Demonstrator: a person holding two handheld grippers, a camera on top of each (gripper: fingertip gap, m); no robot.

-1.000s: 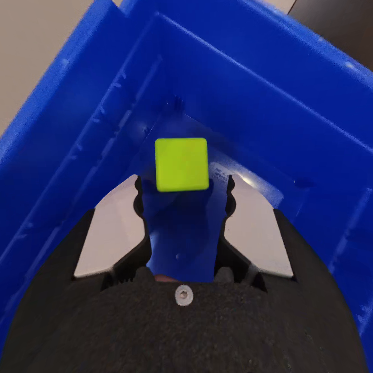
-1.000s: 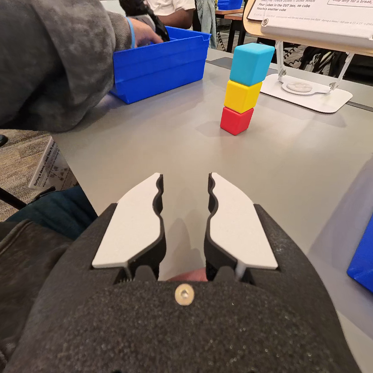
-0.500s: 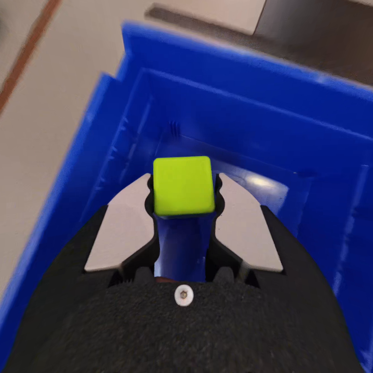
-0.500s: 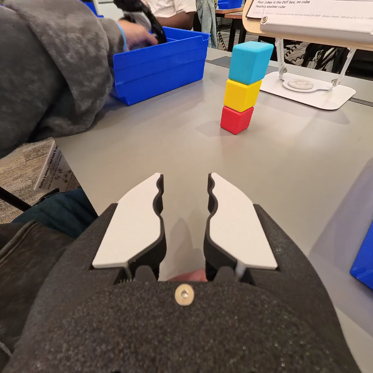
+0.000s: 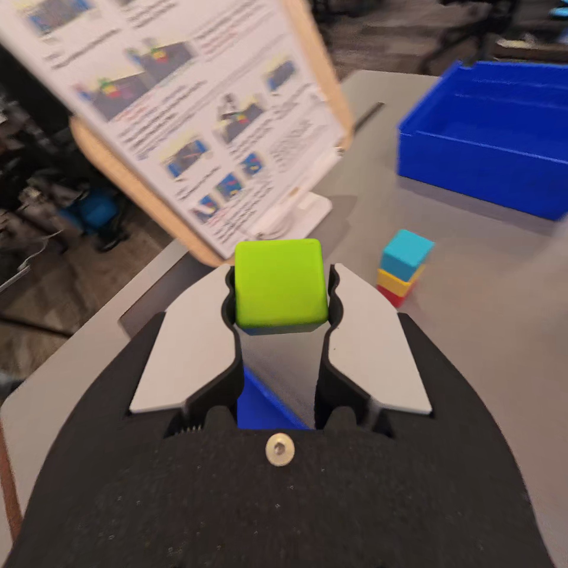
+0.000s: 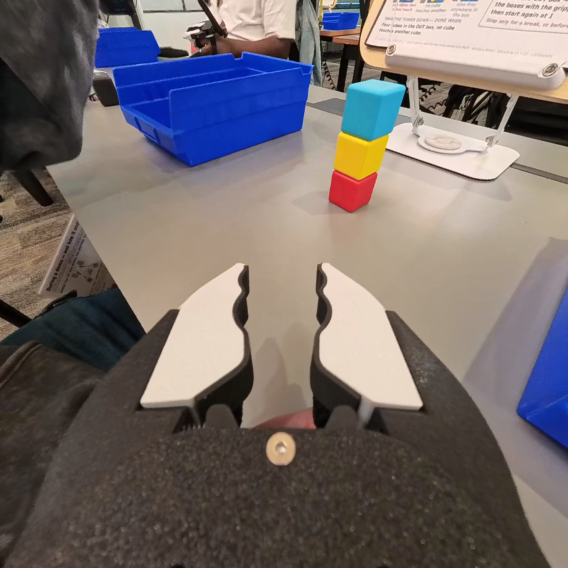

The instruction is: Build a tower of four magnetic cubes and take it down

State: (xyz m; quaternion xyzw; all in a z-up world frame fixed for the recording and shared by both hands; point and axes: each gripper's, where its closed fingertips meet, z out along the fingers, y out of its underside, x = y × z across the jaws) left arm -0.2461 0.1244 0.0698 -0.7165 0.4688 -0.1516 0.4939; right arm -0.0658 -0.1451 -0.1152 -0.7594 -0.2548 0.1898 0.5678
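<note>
— Between the fingers of the left hand-held gripper [image 5: 279,284], centre of the left wrist view, sits the green cube [image 5: 279,282]. It is clamped on two opposite side faces, clear of the tabletop [image 5: 491,338].

— And the tower?

— Right of centre in that frame: a red cube [image 6: 352,190] at the bottom, a yellow cube [image 6: 359,155] on it, a blue cube [image 6: 370,109] on top. The blue one sits turned a little against the yellow. Three up, so I judge the green is the fourth.

— How will the green cube handle?

— Small, rigid, smooth-skinned, probably light. The flat sides give the pads a square seat, so a side grip like this one looks sound. Smooth faces could slip if the grip eases, though.

— The magnets?

— Likely to snatch it as it nears the blue cube, and could tug the stack askew. I'd lower it level and centred.

— The right hand-held gripper [image 6: 282,289]?

— Bottom centre of the right wrist view, fingers parted with a moderate gap, holding nothing, over bare tabletop well short of the tower.

— Anything else about?

— A blue bin [image 6: 215,107] at upper left, and an instruction board [image 5: 184,116] on a white stand behind the tower.
</note>
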